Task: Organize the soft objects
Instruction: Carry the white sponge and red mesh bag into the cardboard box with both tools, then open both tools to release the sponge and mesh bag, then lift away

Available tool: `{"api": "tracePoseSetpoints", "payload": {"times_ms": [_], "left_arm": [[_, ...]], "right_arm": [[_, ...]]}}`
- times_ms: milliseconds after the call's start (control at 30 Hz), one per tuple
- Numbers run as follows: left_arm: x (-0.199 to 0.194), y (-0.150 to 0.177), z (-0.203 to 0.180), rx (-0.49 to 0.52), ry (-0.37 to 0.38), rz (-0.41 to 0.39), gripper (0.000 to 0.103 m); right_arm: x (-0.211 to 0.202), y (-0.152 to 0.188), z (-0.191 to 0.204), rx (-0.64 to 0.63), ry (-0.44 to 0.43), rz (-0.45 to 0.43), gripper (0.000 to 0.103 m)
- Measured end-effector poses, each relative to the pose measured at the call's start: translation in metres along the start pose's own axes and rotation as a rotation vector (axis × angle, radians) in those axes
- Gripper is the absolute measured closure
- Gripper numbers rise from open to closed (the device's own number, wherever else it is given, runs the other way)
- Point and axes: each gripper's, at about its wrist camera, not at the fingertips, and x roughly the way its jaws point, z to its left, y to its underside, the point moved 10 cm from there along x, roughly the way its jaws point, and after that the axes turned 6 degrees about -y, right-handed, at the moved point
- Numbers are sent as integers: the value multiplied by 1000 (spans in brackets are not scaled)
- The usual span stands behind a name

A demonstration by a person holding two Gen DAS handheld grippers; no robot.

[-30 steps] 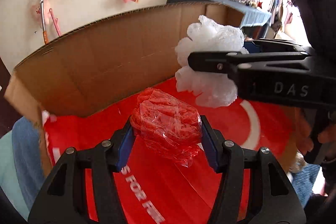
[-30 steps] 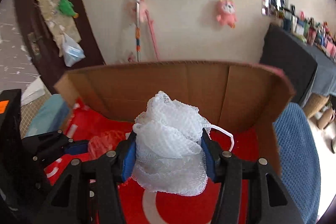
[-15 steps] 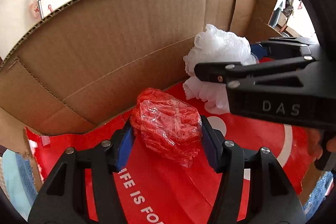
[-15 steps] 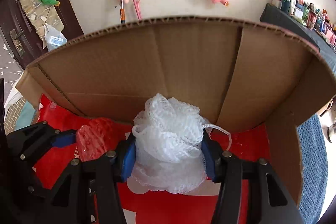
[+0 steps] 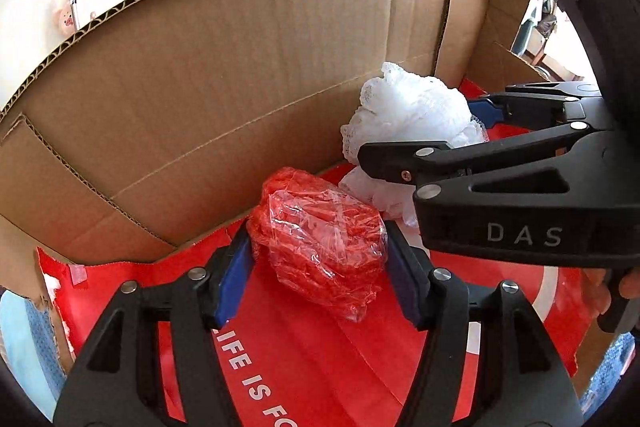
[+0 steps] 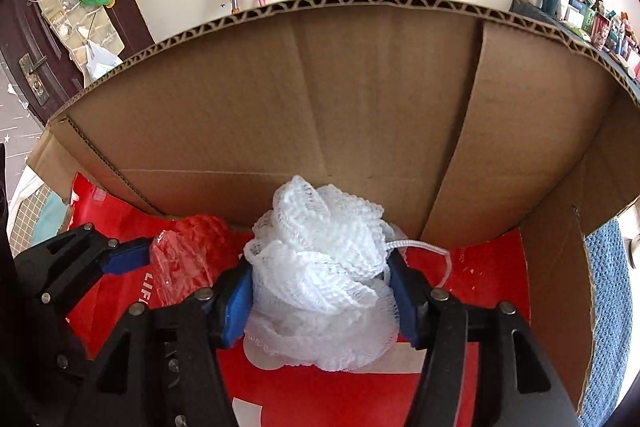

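Two soft things sit low inside a cardboard box (image 6: pixel 360 99).
The red wrapped bundle (image 5: pixel 320 239) lies between the left gripper (image 5: pixel 316 267) fingers, the white mesh puff (image 6: pixel 320 275) between the right gripper (image 6: pixel 320 295) fingers; both pairs have just been opening, pads still touching, over the red bag (image 5: pixel 320 367) lining the bottom.

My left gripper (image 5: pixel 318 279) points steeply down, and its jaws have just been opening. The red wrapped bundle (image 5: pixel 320 239) sits between my blue pads (image 5: pixel 232 279), which stand at its two sides; I cannot tell whether they still press on it. My right gripper (image 6: pixel 320 297) points down at the same steep slant, just beside the left one, its jaws also just opening with the white mesh puff (image 6: pixel 320 267) between the pads. A bit of my hand (image 5: pixel 628 287) shows at the right gripper's handle.
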Motion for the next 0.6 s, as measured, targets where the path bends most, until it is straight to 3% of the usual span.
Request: {"api": "tracePoseSetpoints", "payload": {"times_ms": [433,600], "left_arm": [[8,-5,-8,6,3,1,28],[8,-6,-9,-4,-1,-6,27]], "right_arm": [[1,-2,-7,8,-19,8,33],[-1,1,-10,1,-15,7,30]]}}
